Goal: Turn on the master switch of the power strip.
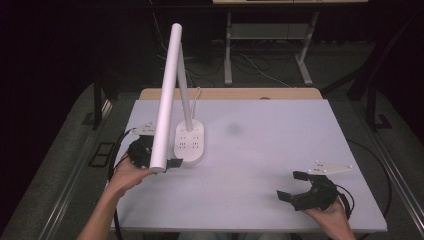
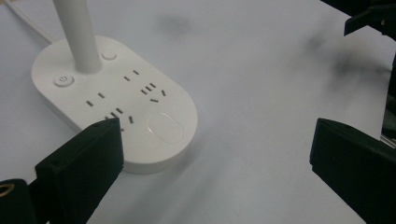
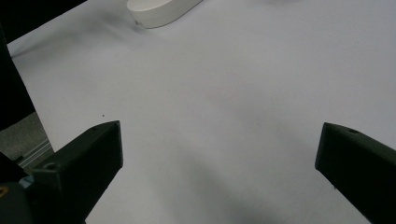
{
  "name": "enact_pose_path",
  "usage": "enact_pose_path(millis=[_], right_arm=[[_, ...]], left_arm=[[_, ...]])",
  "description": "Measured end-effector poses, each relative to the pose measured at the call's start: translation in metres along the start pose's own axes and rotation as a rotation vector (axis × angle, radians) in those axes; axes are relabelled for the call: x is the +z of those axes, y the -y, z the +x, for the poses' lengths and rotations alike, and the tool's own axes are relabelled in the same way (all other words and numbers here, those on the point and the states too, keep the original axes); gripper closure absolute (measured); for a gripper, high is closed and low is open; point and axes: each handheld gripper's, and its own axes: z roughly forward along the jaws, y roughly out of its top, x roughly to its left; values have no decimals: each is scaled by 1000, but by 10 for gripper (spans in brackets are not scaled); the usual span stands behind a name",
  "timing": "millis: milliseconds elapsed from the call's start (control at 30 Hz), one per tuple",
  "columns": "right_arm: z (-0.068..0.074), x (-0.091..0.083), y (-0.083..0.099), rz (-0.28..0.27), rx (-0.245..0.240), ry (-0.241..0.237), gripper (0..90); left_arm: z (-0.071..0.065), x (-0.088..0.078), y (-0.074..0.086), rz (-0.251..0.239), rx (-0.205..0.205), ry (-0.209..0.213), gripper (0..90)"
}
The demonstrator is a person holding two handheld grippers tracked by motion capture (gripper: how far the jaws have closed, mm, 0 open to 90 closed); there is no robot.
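Dark room, grey floor (image 1: 60,165), loose cables (image 1: 260,62).

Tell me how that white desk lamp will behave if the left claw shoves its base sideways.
The lamp would probably slide rather than roll: its base is flat, broad and oval on the smooth table. It may tip, since the tall stem and long head overhang the base toward the left claw. The cord behind could tug back.

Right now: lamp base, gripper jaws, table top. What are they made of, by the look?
Lamp base: likely moulded white plastic, smooth satin, with socket slots and a power button.
The left gripper has matte black jaws, probably plastic; a screw hole shows.
Table top: flat matte white, perhaps laminate; a wood-coloured edge shows at the back.
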Motion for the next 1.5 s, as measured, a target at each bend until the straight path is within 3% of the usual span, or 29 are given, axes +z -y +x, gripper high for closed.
enact_pose_path(millis=[500, 933, 1500], right_arm=[[-1, -1, 1, 0, 6, 1, 4], [-1, 0, 2, 2, 4, 4, 4], [-1, 0, 2, 2, 2, 5, 4]], left_arm=[[13, 2, -22, 46, 34, -9, 23], [25, 8, -38, 81, 41, -25, 34], [45, 17, -53, 86, 46, -51, 104]])
